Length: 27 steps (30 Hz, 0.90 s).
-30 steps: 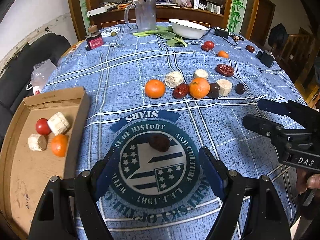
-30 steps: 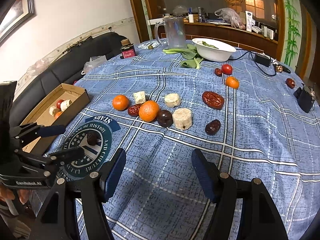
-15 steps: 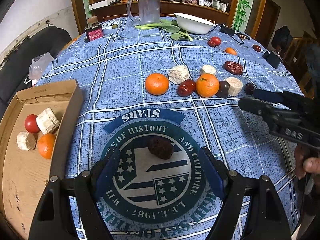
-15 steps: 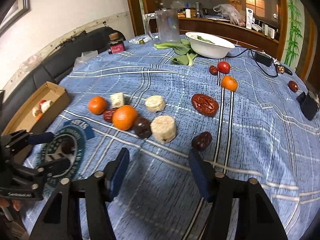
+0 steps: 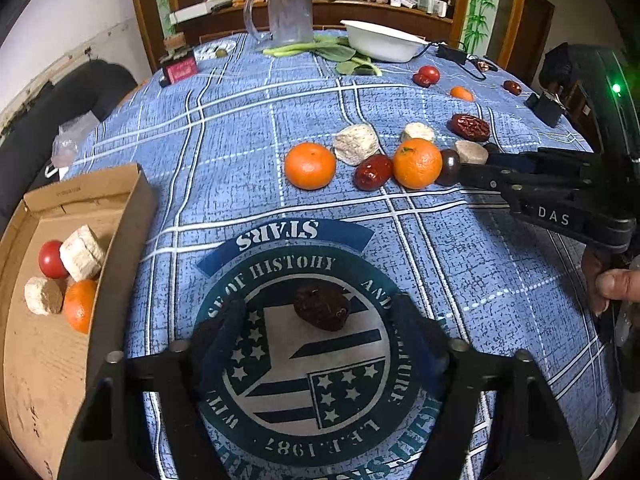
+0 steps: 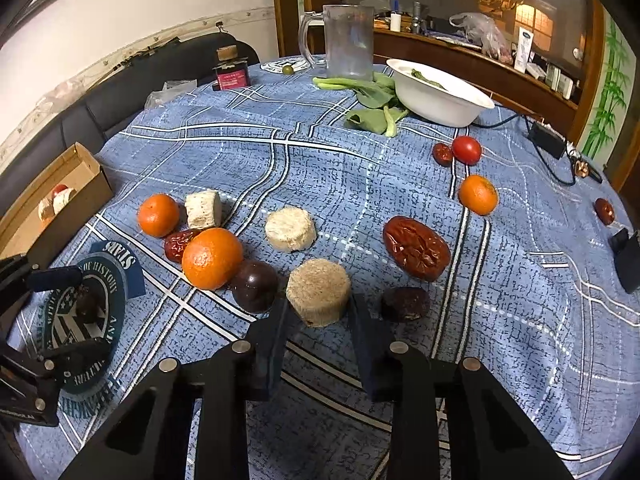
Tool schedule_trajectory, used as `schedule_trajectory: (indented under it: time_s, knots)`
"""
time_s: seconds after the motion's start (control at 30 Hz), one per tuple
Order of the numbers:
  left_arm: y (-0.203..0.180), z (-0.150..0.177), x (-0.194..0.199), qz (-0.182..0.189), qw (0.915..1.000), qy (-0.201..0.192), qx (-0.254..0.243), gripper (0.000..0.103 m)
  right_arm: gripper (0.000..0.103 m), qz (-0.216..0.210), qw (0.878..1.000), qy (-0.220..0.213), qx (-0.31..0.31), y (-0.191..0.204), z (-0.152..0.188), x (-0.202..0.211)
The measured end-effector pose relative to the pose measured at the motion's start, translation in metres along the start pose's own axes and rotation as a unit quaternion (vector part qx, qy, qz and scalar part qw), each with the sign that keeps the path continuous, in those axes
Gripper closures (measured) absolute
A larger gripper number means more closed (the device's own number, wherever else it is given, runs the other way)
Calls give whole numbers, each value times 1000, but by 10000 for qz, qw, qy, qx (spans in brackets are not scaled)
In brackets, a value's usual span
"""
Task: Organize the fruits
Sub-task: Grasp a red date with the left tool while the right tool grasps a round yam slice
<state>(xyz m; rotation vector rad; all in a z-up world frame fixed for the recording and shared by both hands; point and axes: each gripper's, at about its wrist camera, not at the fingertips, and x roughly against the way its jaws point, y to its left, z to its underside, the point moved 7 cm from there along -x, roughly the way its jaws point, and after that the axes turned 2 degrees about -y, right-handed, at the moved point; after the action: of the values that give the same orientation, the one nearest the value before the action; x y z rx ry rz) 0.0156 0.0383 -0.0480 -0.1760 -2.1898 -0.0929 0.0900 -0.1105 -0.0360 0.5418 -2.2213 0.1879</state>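
Note:
A dark wrinkled date [image 5: 322,312] lies on the round emblem of the blue tablecloth [image 5: 240,128]. My left gripper [image 5: 320,334] straddles it. Its jaws are closing, and a gap still shows on each side of the date. A tan round piece [image 6: 318,296] stands between the fingers of my right gripper [image 6: 318,316]. Those jaws are closing too, and the pads meet its two sides. Beside the piece lie a dark plum [image 6: 255,286], a tangerine [image 6: 212,258] and a small dark date [image 6: 405,303]. The cardboard box [image 5: 120,216] on the left holds a tomato, a tangerine and two pale pieces.
More fruit lies farther back: a big red date [image 6: 416,248], a small tangerine [image 6: 478,194] and a tomato [image 6: 466,150]. At the far edge stand a white bowl [image 6: 440,96], greens [image 6: 372,100] and a glass mug [image 6: 348,40]. A black sofa flanks the table's left.
My right gripper moved forward to the tan round piece and its jaws narrowed onto it. The left gripper's jaws narrowed around the dark date.

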Motion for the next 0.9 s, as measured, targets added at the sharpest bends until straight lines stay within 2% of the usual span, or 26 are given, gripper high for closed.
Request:
schedule_trajectory:
  time_s: [0.03, 0.1, 0.13, 0.4, 0.5, 0.73, 0.9]
  knots:
    - [-1, 0, 1, 13, 10000, -28, -23, 47, 71, -29, 10000, 1, -54, -1, 0, 1]
    - [-1, -2, 3, 32, 10000, -55, -59, 72, 71, -41, 9999, 14, -120, -2, 2, 5]
    - [-2, -2, 4, 43, 9999, -64, -75, 76, 71, -29, 9999, 24, -141, -2, 3, 7]
    - [0, 1, 9, 108, 9999, -62, 31, 77, 71, -48, 9996, -90, -256, 3, 21, 35]
    - [2, 4, 15, 73, 9999, -74, 35, 77, 71, -110, 9991, -266, -303, 10, 22, 51]
    - [12, 4, 44, -9, 9996, -239, 138, 77, 71, -380, 9973, -551, -311, 43, 20, 78]
    - [32, 5, 66, -138, 9989, -369, 266, 77, 70, -587, 9963, -560, -268, 73, 18, 80]
